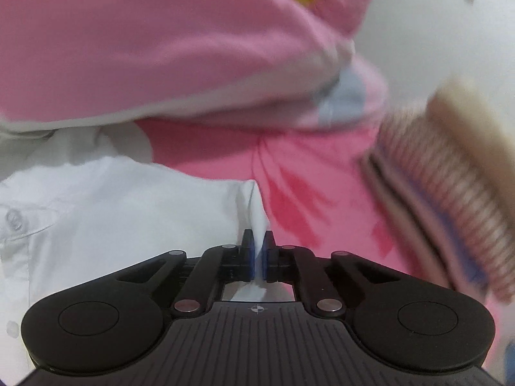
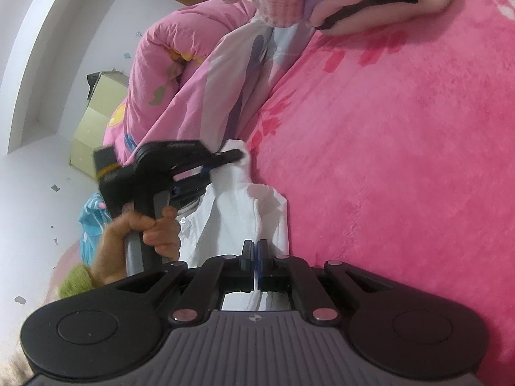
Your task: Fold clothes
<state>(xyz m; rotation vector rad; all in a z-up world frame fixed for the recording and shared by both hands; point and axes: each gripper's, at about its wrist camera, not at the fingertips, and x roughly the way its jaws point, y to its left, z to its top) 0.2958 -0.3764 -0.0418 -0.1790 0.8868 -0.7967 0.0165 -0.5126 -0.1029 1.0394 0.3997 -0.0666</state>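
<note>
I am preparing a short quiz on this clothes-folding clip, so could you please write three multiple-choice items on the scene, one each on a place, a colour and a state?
1. Where does the white shirt lie?
A. On the pink bed cover
B. On a wooden floor
C. Inside a cardboard box

2. What colour are the shirt's buttons?
A. Black
B. Clear or whitish
C. Red

3. How do the left gripper and the right gripper stand?
A. Both wide open, clear of the cloth
B. Only the left shut on cloth
C. Both shut on white cloth

Answers:
1. A, as the pink bed cover spreads under and beside the shirt.
2. B, as the left wrist view shows pale translucent buttons on the placket.
3. C, as each wrist view shows the fingers closed with white fabric pinched between them.
</note>
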